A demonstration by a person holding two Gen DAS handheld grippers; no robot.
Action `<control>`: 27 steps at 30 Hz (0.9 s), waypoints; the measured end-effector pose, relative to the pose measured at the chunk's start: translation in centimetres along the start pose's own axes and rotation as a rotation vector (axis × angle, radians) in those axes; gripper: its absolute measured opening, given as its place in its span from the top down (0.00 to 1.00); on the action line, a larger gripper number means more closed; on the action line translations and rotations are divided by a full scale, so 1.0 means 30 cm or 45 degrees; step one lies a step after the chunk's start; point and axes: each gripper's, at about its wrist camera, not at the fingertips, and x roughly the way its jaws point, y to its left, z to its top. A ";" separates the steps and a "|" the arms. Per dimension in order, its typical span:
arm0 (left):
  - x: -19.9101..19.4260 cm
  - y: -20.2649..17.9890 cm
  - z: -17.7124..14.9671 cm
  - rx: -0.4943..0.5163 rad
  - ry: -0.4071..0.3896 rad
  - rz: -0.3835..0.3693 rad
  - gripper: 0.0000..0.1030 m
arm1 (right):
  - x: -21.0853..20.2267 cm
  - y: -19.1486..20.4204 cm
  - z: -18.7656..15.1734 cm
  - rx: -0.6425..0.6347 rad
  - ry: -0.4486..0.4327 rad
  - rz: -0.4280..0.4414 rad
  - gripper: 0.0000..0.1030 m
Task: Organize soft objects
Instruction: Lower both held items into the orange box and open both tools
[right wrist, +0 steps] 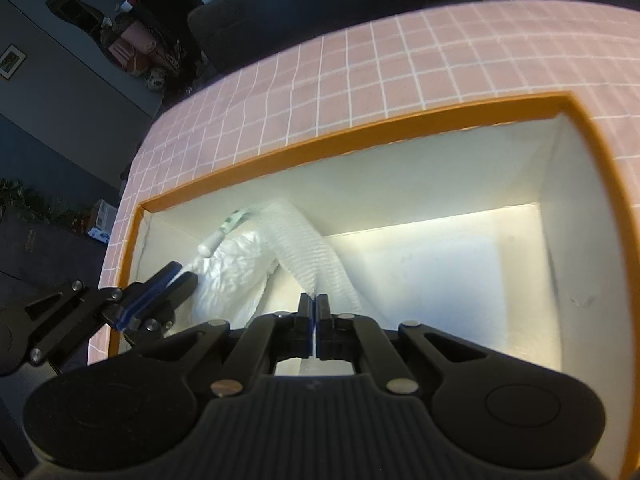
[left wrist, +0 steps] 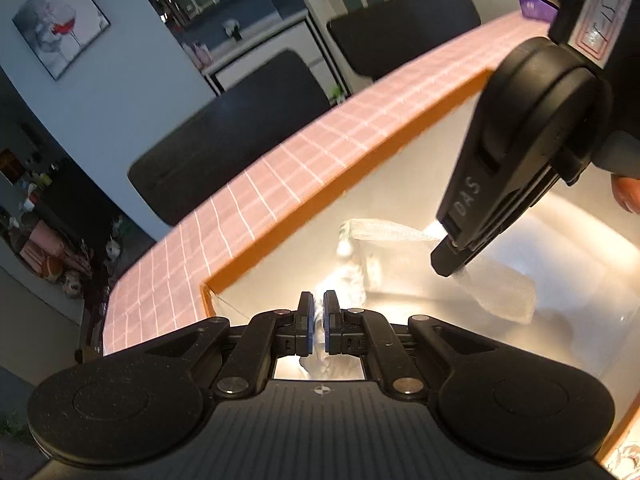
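White soft item (right wrist: 236, 276), crinkled and puffy, with a ribbed, mesh-like white strip (right wrist: 308, 248) running from it; a small white tube-shaped piece with a green-printed tag (right wrist: 226, 230) sits at its upper end. Location: inside an open box (right wrist: 400, 118) with orange rim and white interior, held partly above the box floor near the box's left inner corner as the right wrist view shows it. Left hand-held gripper (right wrist: 176, 276): fingers pressed together, pinching the crinkled white part at its edge; in the left wrist view the same hand-held gripper (left wrist: 319, 304) shows white material caught between its blue-lined pads. Right hand-held gripper (right wrist: 313, 308): fingers pressed together, pinching the ribbed strip at its lower end; seen from the left wrist view, this hand-held gripper (left wrist: 452, 264) comes down from the upper right with the strip (left wrist: 496, 292) hanging from its tip, translucent-looking there. Both tools point downward into the box. A fingertip (left wrist: 626, 196) of the person shows at the right edge of the left wrist view. Box stands on a table covered by a pink cloth with white grid lines (right wrist: 360, 76). Beyond the table: two dark chair backs (left wrist: 240, 132), a framed wine-glass picture (left wrist: 60, 20) on the wall, a purple object (left wrist: 536, 8) at the table's far end, and shelves of blurred clutter
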 end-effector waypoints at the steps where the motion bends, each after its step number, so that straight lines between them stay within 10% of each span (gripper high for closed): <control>1: 0.006 -0.001 0.000 -0.004 0.018 -0.008 0.95 | 0.014 -0.002 0.004 0.008 0.021 0.007 1.00; 14: 0.011 -0.019 -0.016 -0.015 0.132 -0.113 0.84 | 0.069 0.008 0.000 0.010 0.110 0.025 0.96; 27: -0.082 0.012 -0.013 -0.048 0.041 -0.141 0.40 | -0.051 0.042 -0.026 -0.039 0.018 -0.020 0.69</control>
